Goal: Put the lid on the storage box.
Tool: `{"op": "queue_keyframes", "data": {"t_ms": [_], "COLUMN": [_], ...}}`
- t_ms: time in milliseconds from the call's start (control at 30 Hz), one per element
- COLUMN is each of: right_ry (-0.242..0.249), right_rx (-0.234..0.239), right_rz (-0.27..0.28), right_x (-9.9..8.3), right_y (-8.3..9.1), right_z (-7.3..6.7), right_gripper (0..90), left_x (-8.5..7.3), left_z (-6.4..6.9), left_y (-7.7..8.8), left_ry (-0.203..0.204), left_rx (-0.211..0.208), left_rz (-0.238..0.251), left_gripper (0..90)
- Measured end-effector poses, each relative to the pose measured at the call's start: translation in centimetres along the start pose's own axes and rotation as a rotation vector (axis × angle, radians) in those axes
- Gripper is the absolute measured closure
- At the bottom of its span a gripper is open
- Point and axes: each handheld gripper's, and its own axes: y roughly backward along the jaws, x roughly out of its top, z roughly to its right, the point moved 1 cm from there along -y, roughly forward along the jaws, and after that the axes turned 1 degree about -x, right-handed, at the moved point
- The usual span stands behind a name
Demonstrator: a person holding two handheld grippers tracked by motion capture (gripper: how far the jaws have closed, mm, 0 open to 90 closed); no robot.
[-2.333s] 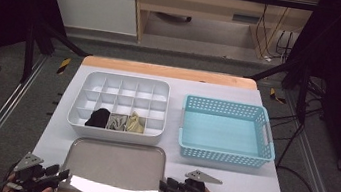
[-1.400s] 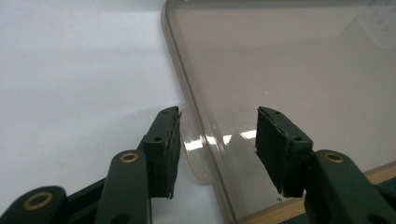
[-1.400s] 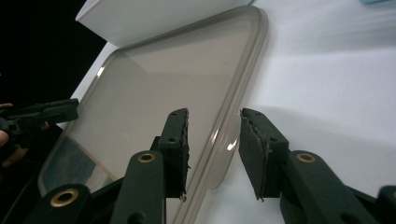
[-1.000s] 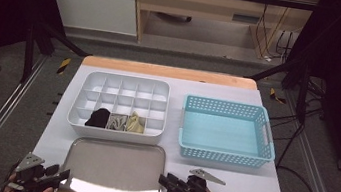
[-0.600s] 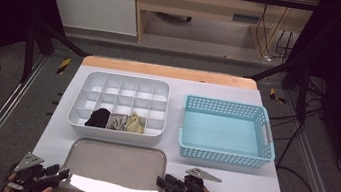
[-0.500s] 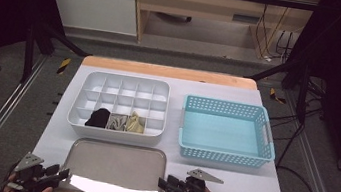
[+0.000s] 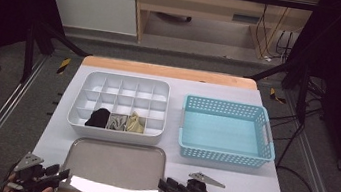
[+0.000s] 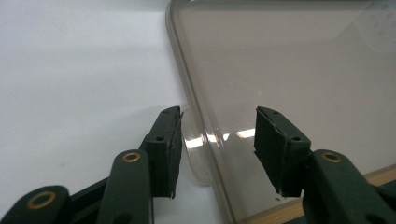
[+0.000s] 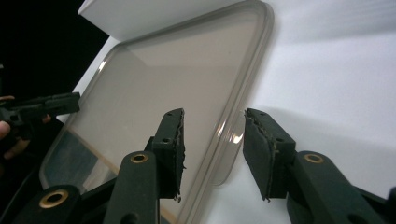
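Observation:
A shallow grey see-through tray (image 7: pixel 117 155) lies at the table's front middle. My left gripper (image 7: pixel 62 176) sits at its near left corner. In the left gripper view the jaws (image 8: pixel 217 116) stand apart astride the tray's rim (image 8: pixel 194 100) and a small tab; they have just been opening a little, and the pads do not press. My right gripper (image 7: pixel 164 184) is at the near right corner. Its jaws (image 9: pixel 213 116) straddle the tray's rim (image 9: pixel 243 93) and tab; they have just been closing, with gaps still showing on both sides.
Behind the tray stands a white compartment box (image 7: pixel 125 82) with a black, a grey and a beige bundle in its front row. A light blue basket (image 7: pixel 223 156) stands at the right. The table's front edge runs just under both hands.
Both hands stay where they were at the tray's near corners. The bright glare on the tray's near end faded a second ago and is back now.

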Motion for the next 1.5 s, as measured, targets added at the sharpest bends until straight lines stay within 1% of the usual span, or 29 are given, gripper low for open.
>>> {"op": "queue_keyframes", "data": {"t_ms": [67, 100, 200, 233, 333, 433, 533, 600, 700, 767, 900, 967, 1000, 1033, 1067, 1100, 1133, 1167, 1267, 1433, 1500], "right_ry": [-0.002, -0.015, -0.015, -0.026, -0.020, -0.030, -0.032, -0.031, -0.047, -0.047, -0.062, -0.061, -0.067, -0.087, -0.072, -0.045, -0.042, -0.044, -0.050, -0.070, -0.079], "right_rx": [-0.002, 0.000, 0.006, 0.010, 0.013, 0.021, 0.017, 0.023, 0.036, 0.042, 0.036, 0.047, 0.064, 0.111, 0.099, 0.074, 0.064, 0.068, 0.055, 0.063, 0.082], "right_rz": [0.009, 0.011, 0.019, 0.018, 0.027, 0.036, 0.042, 0.051, 0.060, 0.064, 0.065, 0.080, 0.082, 0.076, 0.092, 0.087, 0.080, 0.082, 0.063, 0.060, 0.068], "right_x": [0.16, 0.22, 0.30, 0.32, 0.29, 0.33, 0.45, 0.53, 0.56, 0.43, 0.26, 0.49, 0.60, 0.64, 0.62, 0.66, 0.64, 0.59, 0.33, 0.19, 0.25], "right_y": [-0.15, -0.18, -0.17, -0.10, 0.02, 0.16, 0.04, 0.01, 0.22, 0.33, 0.06, 0.07, 0.10, 0.02, -0.07, -0.15, -0.18, -0.19, -0.29, -0.39, -0.29], "right_z": [0.07, 0.07, 0.17, 0.10, 0.09, 0.05, 0.13, 0.17, 0.08, 0.08, 0.27, 0.27, 0.22, 0.06, -0.21, -0.48, -0.54, -0.44, -0.38, -0.21, -0.21], "right_gripper": [58.6, 58.4, 58.5, 58.8, 58.9, 60.5, 61.0, 61.1, 61.5, 61.3, 60.9, 62.2, 66.0, 64.2, 64.0, 63.7, 63.8, 64.5, 62.4, 61.3, 60.2], "left_x": [0.00, 0.00, 0.00, -0.01, -0.01, -0.01, -0.01, -0.01, -0.01, -0.01, -0.01, 0.00, 0.00, 0.00, -0.01, -0.01, -0.01, 0.00, -0.01, 0.00, 0.00], "left_z": [-0.02, -0.03, -0.07, -0.10, -0.12, -0.11, -0.10, -0.11, -0.10, -0.09, -0.10, -0.12, -0.12, -0.17, -0.17, -0.18, -0.16, -0.17, -0.16, -0.19, -0.23], "left_y": [0.00, 0.00, 0.01, 0.02, 0.04, 0.03, 0.03, 0.03, 0.02, 0.01, 0.02, 0.03, 0.03, 0.04, 0.02, 0.03, 0.02, 0.03, 0.03, 0.02, 0.02], "left_ry": [0.002, 0.003, 0.006, 0.004, 0.006, 0.006, 0.005, 0.006, 0.006, 0.005, 0.006, 0.006, 0.006, 0.009, 0.013, 0.012, 0.012, 0.010, 0.013, 0.018, 0.023], "left_rx": [-0.002, -0.004, -0.006, -0.006, -0.008, -0.008, -0.006, -0.006, -0.005, -0.003, -0.003, -0.005, -0.009, -0.010, -0.009, -0.008, -0.008, -0.007, -0.003, -0.003, -0.009], "left_rz": [0.001, 0.001, 0.002, 0.000, -0.001, 0.000, 0.001, 0.000, 0.000, 0.000, 0.001, -0.001, 0.001, 0.002, 0.005, 0.004, 0.005, 0.003, 0.003, 0.005, 0.005], "left_gripper": [50.1, 50.1, 50.0, 50.0, 50.0, 50.0, 50.0, 50.1, 50.2, 50.3, 50.3, 50.3, 50.1, 49.6, 49.8, 50.3, 50.3, 50.4, 51.3, 51.7, 51.6]}}
